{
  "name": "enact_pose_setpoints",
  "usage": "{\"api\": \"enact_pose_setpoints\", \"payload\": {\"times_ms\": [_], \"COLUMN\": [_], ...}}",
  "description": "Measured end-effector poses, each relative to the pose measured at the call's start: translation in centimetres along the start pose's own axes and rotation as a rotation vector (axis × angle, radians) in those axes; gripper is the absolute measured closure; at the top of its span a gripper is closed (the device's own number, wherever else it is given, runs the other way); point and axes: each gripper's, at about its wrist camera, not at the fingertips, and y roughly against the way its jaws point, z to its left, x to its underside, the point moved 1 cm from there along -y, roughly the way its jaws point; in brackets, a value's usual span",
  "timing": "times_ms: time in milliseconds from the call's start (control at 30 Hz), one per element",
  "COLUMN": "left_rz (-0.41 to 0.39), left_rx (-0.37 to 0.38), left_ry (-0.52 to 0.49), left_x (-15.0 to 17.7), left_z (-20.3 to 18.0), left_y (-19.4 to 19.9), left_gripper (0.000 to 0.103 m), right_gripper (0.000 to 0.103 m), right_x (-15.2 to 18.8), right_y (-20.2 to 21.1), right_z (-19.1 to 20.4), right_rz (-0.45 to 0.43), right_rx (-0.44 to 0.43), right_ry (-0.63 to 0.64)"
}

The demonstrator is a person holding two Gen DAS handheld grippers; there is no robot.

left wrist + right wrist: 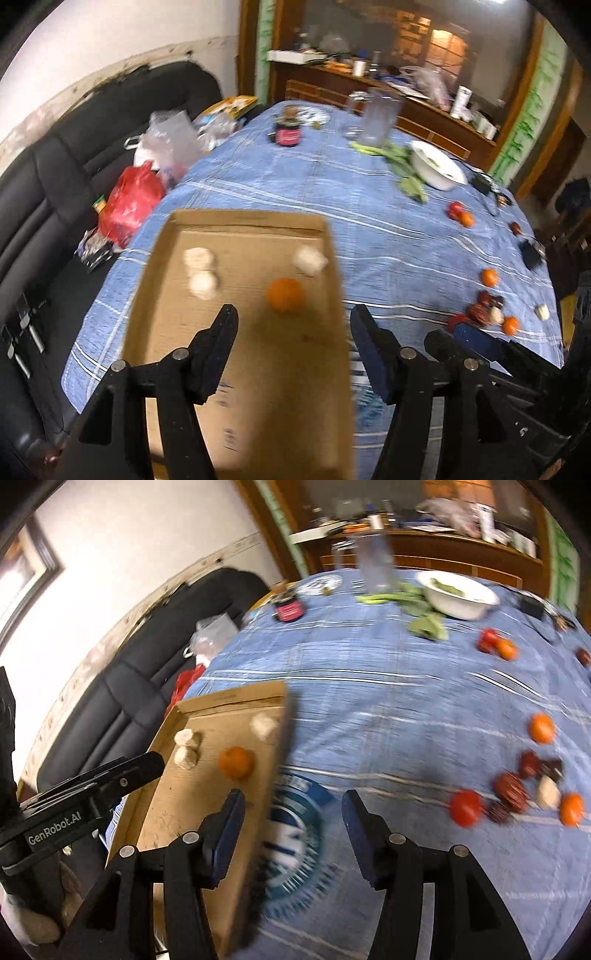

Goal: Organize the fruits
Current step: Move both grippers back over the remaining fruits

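A shallow cardboard tray (236, 387) (177, 812) lies on the blue tablecloth (388, 236). It holds an orange (286, 295) (236, 762) and three pale lumps (201, 269) (186, 749). My left gripper (293, 317) is open and empty over the tray's near part. My right gripper (293, 803) is open and empty above the tray's right edge and the cloth; it also shows in the left wrist view (476, 341). Loose oranges (542, 728), a tomato (466, 806) and dark red fruits (511, 786) lie to the right.
A white bowl (458, 594) with green leaves (424, 622), a clear jug (375, 561) and a dark jar (290, 609) stand at the table's far side. A black sofa (55, 206) with bags runs along the left. A cluttered wooden sideboard (406, 99) stands behind.
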Motion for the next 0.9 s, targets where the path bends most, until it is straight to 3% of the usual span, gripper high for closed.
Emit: {"api": "enact_pose_setpoints", "payload": {"times_ms": [100, 200, 267, 367, 567, 633, 900], "left_rz": [-0.017, -0.033, -0.048, -0.07, -0.103, -0.11, -0.118], "left_rx": [0.007, 0.021, 0.03, 0.044, 0.064, 0.064, 0.041], "left_ry": [-0.033, -0.068, -0.093, -0.124, -0.166, -0.176, -0.198], "left_x": [0.4, 0.9, 1.3, 1.9, 3.0, 3.3, 4.1], "left_z": [-2.7, -5.5, -7.4, -9.9, -13.6, -14.3, -15.7], "left_y": [1.0, 2.1, 2.9, 4.0, 5.5, 5.8, 6.0], "left_gripper": [0.04, 0.04, 0.04, 0.04, 0.04, 0.04, 0.04], "right_gripper": [0.043, 0.029, 0.026, 0.026, 0.021, 0.021, 0.021], "right_x": [0.7, 1.2, 1.2, 1.0, 0.3, -0.5, -4.5], "right_y": [3.5, 7.2, 9.9, 13.2, 19.0, 21.2, 29.7], "right_z": [-2.7, -4.8, -6.5, -8.9, -15.2, -16.7, -21.3], "right_rz": [-0.062, -0.161, -0.22, -0.275, -0.353, -0.375, -0.432], "right_rx": [0.002, 0.004, -0.016, -0.063, -0.236, -0.18, 0.218], "right_ry": [-0.07, -0.134, -0.174, -0.247, -0.451, -0.437, -0.225]}}
